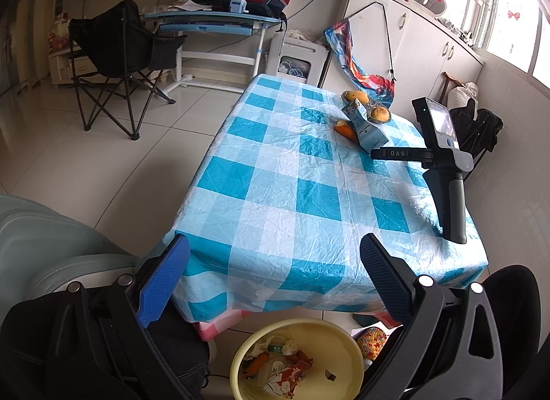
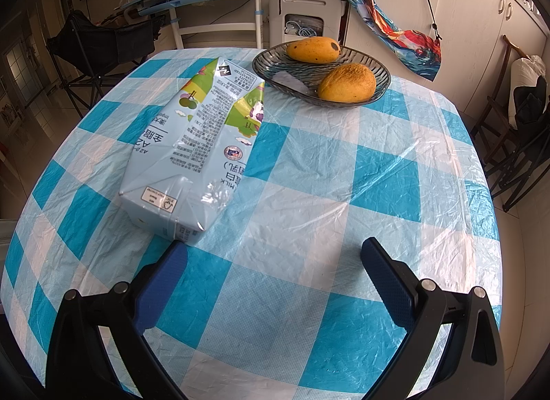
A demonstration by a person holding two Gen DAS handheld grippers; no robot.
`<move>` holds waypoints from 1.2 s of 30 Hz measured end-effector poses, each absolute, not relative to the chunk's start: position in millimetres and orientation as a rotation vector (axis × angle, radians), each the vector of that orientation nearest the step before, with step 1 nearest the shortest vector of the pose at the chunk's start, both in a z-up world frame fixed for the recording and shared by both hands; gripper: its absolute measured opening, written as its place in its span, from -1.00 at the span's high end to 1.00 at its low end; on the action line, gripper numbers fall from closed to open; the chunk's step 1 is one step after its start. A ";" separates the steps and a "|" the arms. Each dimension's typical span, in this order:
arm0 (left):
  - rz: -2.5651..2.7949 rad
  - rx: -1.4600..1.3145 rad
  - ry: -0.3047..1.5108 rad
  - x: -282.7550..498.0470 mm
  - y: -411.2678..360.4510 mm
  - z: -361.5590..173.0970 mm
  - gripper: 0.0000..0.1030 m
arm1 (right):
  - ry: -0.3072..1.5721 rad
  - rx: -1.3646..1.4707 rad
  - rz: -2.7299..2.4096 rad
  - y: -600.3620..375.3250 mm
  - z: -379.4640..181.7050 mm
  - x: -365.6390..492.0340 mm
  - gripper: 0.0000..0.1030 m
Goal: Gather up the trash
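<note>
Milk carton lying flat on the checked tablecloth, just beyond the right gripper, whose jaws stand apart and empty.
Carton looks dented, so probably light and easily crushed; judged best gripped across its near, narrow end. Beyond the carton, a glass dish holds two mangoes. Left gripper hangs parted above a yellow basin containing wrappers and scraps.

- yellow bin — cut off by the bottom edge at 6 o'clock
- orange scrap — partly hidden behind the milk carton
- carton's small print, upside down, too fine to read
</note>
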State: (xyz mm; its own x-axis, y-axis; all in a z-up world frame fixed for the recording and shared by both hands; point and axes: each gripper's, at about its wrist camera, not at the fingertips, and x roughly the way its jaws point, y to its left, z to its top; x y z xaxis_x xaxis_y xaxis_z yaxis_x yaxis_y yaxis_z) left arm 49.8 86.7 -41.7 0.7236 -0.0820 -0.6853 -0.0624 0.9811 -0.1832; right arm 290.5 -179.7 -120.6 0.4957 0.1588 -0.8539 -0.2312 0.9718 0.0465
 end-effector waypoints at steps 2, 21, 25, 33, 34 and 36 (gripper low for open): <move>-0.011 -0.198 0.763 49.8 86.8 -41.6 -0.86 | 1.026 -0.078 0.237 -179.7 -120.5 290.3 -0.87; -0.012 -0.202 0.766 50.2 88.0 -41.6 -0.86 | 1.025 -0.078 0.237 -180.0 -120.6 291.3 -0.87; -0.011 -0.201 0.765 50.3 88.6 -41.4 -0.86 | 1.025 -0.078 0.237 -180.0 -120.6 291.0 -0.87; -0.013 -0.198 0.769 48.5 84.9 -43.3 -0.86 | 1.025 -0.078 0.237 -180.0 -120.6 290.9 -0.87; -0.013 -0.198 0.769 49.2 85.9 -43.1 -0.86 | 1.025 -0.078 0.237 -179.9 -120.5 289.9 -0.87; -0.013 -0.198 0.769 49.3 86.1 -43.0 -0.86 | 1.025 -0.078 0.237 -179.9 -120.6 290.3 -0.87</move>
